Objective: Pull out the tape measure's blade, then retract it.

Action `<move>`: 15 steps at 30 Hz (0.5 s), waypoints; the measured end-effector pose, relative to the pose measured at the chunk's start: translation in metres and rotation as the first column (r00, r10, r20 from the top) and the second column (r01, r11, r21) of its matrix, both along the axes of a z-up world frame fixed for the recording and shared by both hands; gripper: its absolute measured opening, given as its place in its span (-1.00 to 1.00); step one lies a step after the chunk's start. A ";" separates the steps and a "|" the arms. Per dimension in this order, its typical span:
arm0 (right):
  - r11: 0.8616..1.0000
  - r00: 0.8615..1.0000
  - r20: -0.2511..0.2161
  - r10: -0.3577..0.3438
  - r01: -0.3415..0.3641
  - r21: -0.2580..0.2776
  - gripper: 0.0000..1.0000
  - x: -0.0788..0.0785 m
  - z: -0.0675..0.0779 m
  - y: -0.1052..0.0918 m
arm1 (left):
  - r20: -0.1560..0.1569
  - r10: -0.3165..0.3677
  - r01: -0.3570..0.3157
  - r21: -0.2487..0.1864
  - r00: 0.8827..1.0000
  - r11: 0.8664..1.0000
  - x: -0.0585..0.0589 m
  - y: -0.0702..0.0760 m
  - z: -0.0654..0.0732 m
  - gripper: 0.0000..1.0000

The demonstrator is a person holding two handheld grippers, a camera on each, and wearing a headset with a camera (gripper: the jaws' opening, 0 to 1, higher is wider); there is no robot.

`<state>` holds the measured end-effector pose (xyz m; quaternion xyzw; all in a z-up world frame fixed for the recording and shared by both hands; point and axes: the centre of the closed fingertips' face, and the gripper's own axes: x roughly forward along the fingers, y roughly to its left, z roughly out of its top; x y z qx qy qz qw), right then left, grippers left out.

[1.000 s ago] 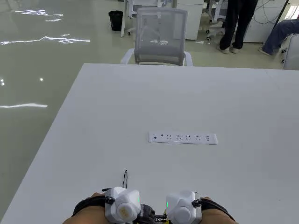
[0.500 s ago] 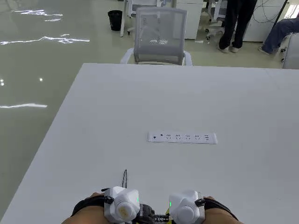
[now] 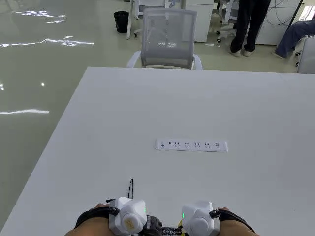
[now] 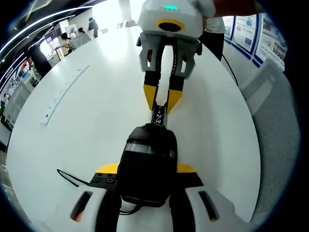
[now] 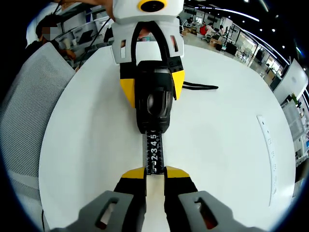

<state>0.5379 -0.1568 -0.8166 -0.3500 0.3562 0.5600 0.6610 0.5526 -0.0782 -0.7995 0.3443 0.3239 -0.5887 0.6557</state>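
So the change over the last second is tiny. In the head view the right hand-held gripper [image 3: 199, 219] has crept a bit to the right while the left hand-held gripper [image 3: 129, 217] has pretty much stayed put, so the gap between them has opened a touch. Nothing else on the worktop [image 3: 123, 123] has budged, and the power strip [image 3: 191, 145] is sitting well apart in the middle.

The gripper views make more sense of it. The left hand-held gripper [image 4: 147, 169] is clamped around the black case of the tape measure [image 4: 147, 154], down at the near edge of the worktop. The right hand-held gripper [image 5: 154, 173] is pinched shut on the end of the blade [image 5: 153, 152]. Only a short bit of blade runs between the case mouth and those jaws, with the low numbers showing. The case's black wrist strap [image 5: 200, 87] trails loose on the surface.

My read is that the pull-out is underway but only just started. There's loads of blade left to draw, and the retract hasn't come up yet. I'd say both grips look solid enough to keep going.
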 end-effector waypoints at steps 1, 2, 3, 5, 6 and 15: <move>1.000 1.000 0.000 -0.001 0.001 -0.002 -0.79 0.000 0.000 -0.001 | 0.000 0.000 0.000 0.000 1.000 1.000 0.000 0.000 0.000 -0.31; 1.000 1.000 -0.002 -0.002 0.002 -0.003 -0.79 0.000 -0.001 -0.002 | 0.000 0.000 0.000 0.000 1.000 1.000 0.000 0.000 0.000 -0.31; 1.000 1.000 -0.004 -0.004 0.004 -0.003 -0.79 0.000 -0.001 -0.002 | 0.000 0.000 0.000 0.001 1.000 1.000 0.000 0.000 0.000 -0.31; 1.000 1.000 -0.007 -0.006 0.006 -0.004 -0.79 0.000 -0.002 -0.003 | 0.000 0.000 0.000 0.001 1.000 1.000 0.000 0.000 0.000 -0.31; 1.000 1.000 -0.007 -0.004 0.004 -0.007 -0.79 0.000 -0.003 -0.003 | 0.000 -0.001 0.001 0.001 1.000 1.000 0.000 0.000 0.000 -0.31; 1.000 1.000 -0.005 -0.007 0.007 -0.007 -0.79 -0.001 -0.002 -0.010 | -0.004 0.002 -0.002 -0.003 1.000 1.000 -0.001 0.000 0.000 -0.30</move>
